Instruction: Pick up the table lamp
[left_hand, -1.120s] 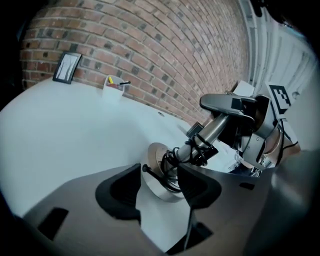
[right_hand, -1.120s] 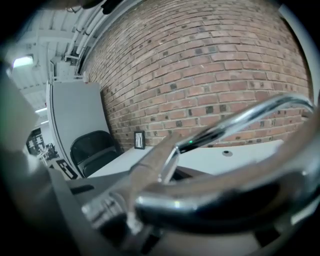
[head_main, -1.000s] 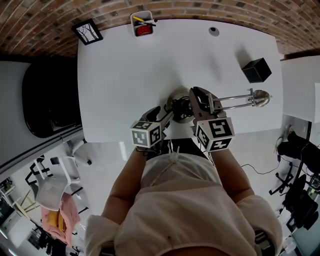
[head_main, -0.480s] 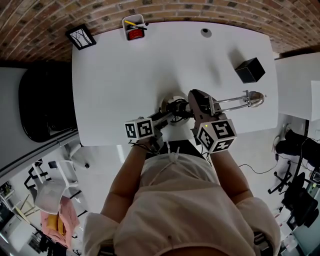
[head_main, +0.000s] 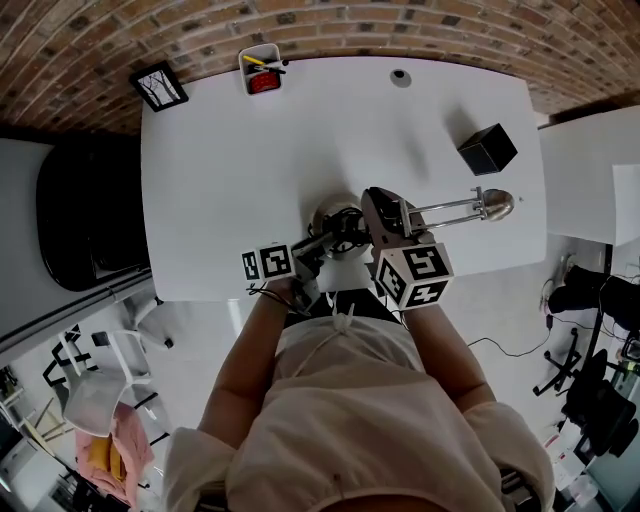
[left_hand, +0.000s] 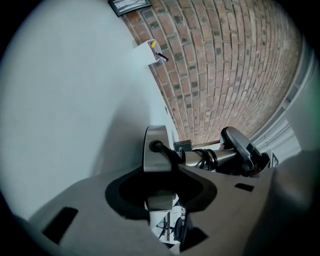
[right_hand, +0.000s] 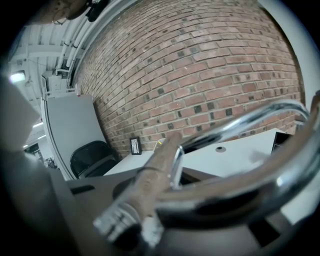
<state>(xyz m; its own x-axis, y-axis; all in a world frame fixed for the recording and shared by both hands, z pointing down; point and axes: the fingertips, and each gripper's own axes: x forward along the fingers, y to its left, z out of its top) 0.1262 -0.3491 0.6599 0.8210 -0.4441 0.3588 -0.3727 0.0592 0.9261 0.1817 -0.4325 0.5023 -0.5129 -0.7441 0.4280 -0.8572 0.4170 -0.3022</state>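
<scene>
The table lamp stands near the front edge of the white table, with a round metal base, a chrome arm and a head out to the right. My left gripper reaches in from the front edge. Its jaws are closing, with the base rim between them, and in the left gripper view they sit against it on both sides. My right gripper is shut on the lamp's arm just right of the base. The right gripper view shows the chrome rods running across its jaws.
A black cube sits at the table's right. At the back stand a white pen holder, a small picture frame and a round grommet by the brick wall. A black chair is left of the table.
My left gripper has rolled and slid in towards the lamp base, and its jaws have narrowed around the rim. The right gripper has kept its hold on the arm.
</scene>
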